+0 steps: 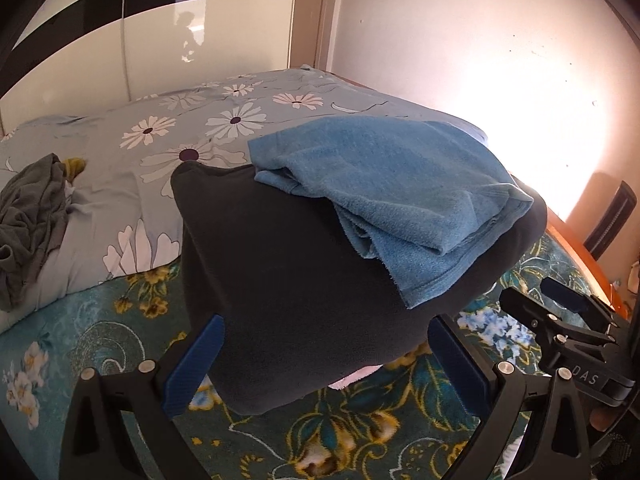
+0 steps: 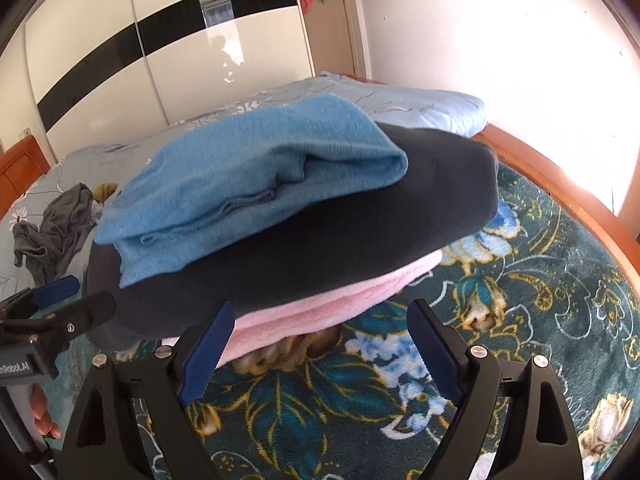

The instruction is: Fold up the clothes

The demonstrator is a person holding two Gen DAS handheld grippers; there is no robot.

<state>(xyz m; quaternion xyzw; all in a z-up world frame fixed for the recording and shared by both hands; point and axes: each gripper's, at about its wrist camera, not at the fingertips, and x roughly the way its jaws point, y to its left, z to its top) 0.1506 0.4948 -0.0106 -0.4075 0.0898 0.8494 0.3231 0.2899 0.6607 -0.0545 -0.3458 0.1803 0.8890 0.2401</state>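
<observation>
Both grippers are sitting spread, nothing between the pads: left gripper (image 1: 324, 360) and right gripper (image 2: 322, 348), side by side at the near edge of the stack; the stack is lying dead ahead on the floral blanket (image 2: 520, 280): pink garment (image 2: 320, 304) at the bottom, dark garment (image 1: 300, 280) over it, blue garment (image 1: 400, 200) on top, all folded, long axis running left-right; further left, a crumpled grey garment (image 1: 32, 224) is lying unfolded on the duvet (image 1: 180, 128), nearer the left gripper.
</observation>
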